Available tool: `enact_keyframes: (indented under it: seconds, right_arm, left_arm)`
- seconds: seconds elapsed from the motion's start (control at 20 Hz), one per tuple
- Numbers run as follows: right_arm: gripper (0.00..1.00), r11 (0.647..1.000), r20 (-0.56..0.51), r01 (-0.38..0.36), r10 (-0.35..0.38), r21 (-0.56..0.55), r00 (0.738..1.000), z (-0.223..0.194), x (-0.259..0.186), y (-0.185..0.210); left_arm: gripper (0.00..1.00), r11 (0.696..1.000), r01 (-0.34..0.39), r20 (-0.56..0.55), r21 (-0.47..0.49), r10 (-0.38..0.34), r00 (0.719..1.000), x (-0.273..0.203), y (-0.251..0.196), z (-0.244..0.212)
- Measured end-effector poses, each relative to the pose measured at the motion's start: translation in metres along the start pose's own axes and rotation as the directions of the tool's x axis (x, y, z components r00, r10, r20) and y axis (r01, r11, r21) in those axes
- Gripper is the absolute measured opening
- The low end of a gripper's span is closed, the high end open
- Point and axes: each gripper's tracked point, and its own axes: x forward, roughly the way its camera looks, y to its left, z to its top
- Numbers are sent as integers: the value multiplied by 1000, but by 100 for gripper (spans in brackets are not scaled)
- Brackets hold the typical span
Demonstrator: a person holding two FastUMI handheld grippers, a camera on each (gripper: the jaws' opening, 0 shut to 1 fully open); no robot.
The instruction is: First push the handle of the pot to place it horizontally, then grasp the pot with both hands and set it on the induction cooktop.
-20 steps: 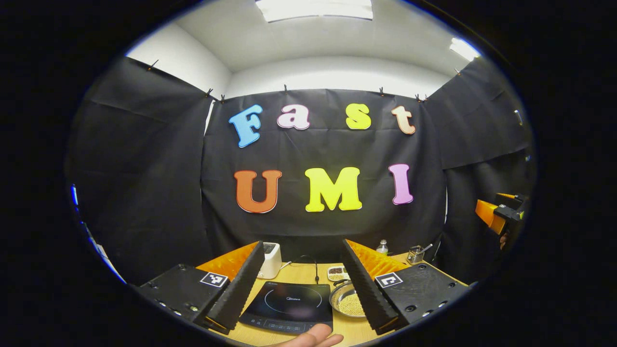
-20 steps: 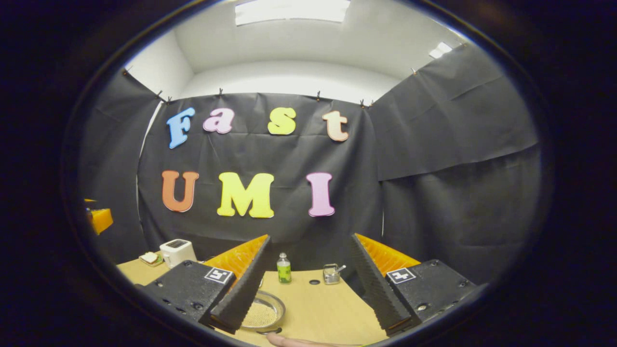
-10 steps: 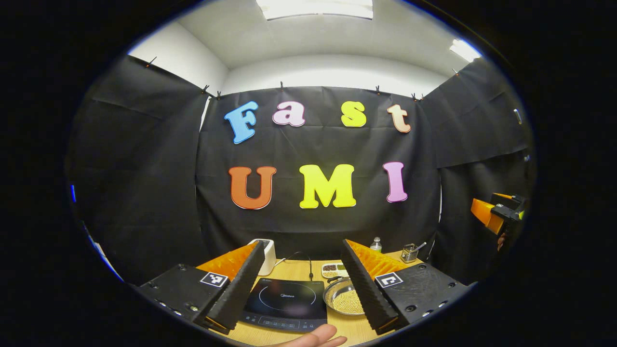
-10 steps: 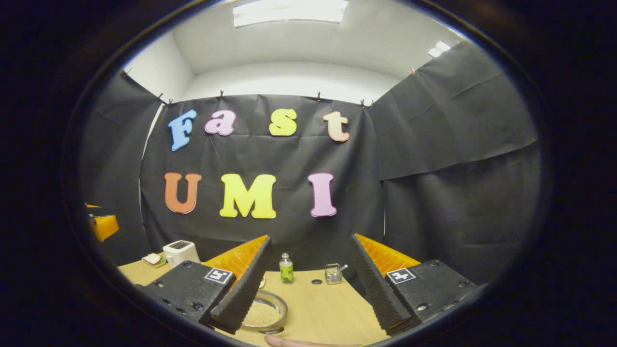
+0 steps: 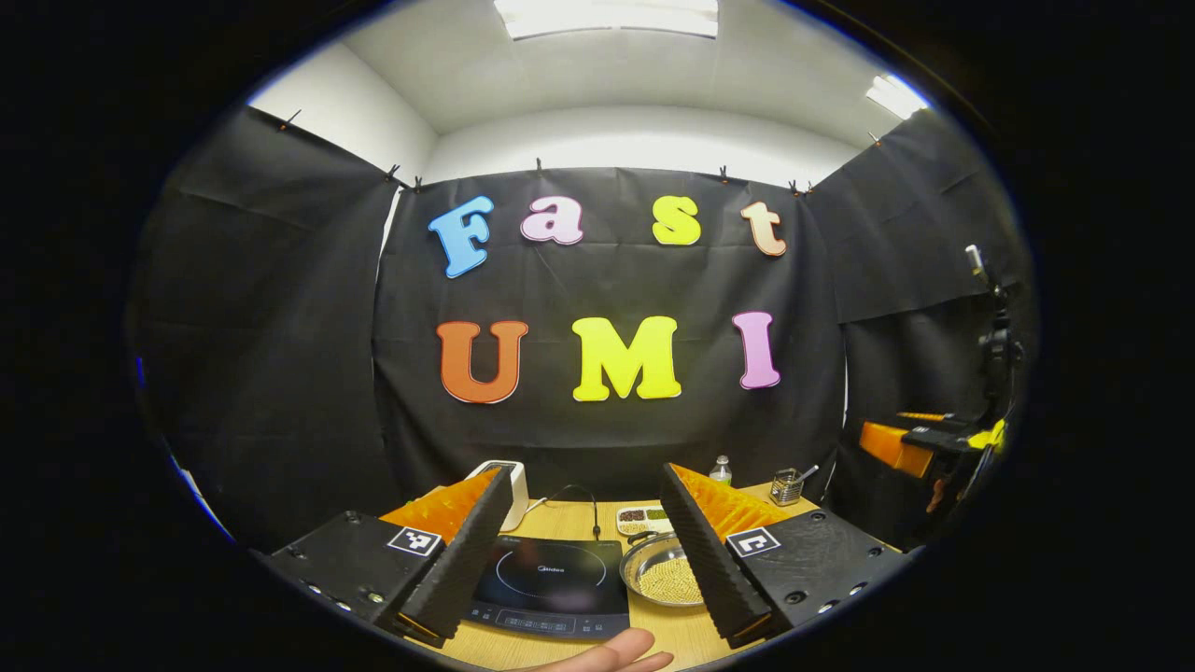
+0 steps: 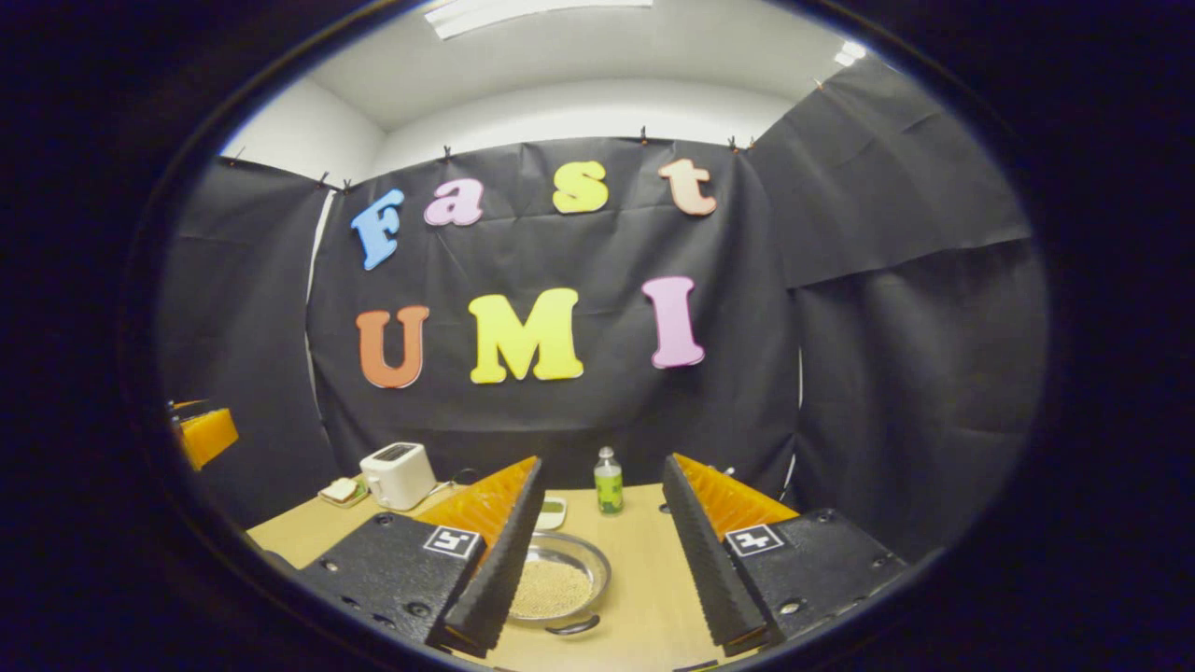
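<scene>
While both grippers hang above the wooden table [image 6: 644, 579] with fingers spread and nothing between them, the stock reads thus. Pot [image 6: 553, 586]: shallow metal pan of pale grains, just right of the induction cooktop [image 5: 551, 583], touching neither gripper, its handle partly cut off. Left gripper [image 5: 586, 551]; right gripper [image 6: 597, 551]. Toaster [image 6: 398, 474], green bottle [image 6: 608, 489], divided dish [image 5: 642, 518] (contents indistinct), utensil cup [image 5: 787, 486]. Hand [image 5: 607, 656] at lower edge, cropped.
</scene>
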Motion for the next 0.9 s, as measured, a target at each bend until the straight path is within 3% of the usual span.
enact_keyframes:
  seconds: [0.1,0.2,0.25,0.4,0.45,0.5,0.85,0.9]
  right_arm:
    - [66,998,-75,-56,56,10,996,-25,15,13]
    - [45,993,-149,-113,118,41,982,-49,30,26]
    - [29,991,-192,-121,130,60,973,-63,36,28]
    - [0,987,-318,-118,148,112,936,-107,53,31]
    - [4,985,-357,-129,163,118,920,-119,56,35]
    - [0,984,-392,-137,172,114,904,-133,58,38]
    - [7,986,-555,-159,161,53,816,-207,65,42]
    - [0,985,-572,-172,157,28,805,-216,63,45]
  left_arm:
    - [95,1000,9,1,-6,-9,1000,-5,-1,0]
    - [95,1000,11,12,-1,-10,1000,-9,0,2]
    - [95,1000,11,16,3,-11,1000,-12,2,3]
    - [95,1000,17,19,15,-17,1000,-17,1,1]
    - [95,1000,20,21,19,-20,1000,-19,1,1]
    - [95,999,21,25,24,-22,999,-21,0,2]
    - [96,998,29,41,60,-31,999,-31,-3,2]
    - [96,998,31,42,58,-33,999,-32,-3,2]
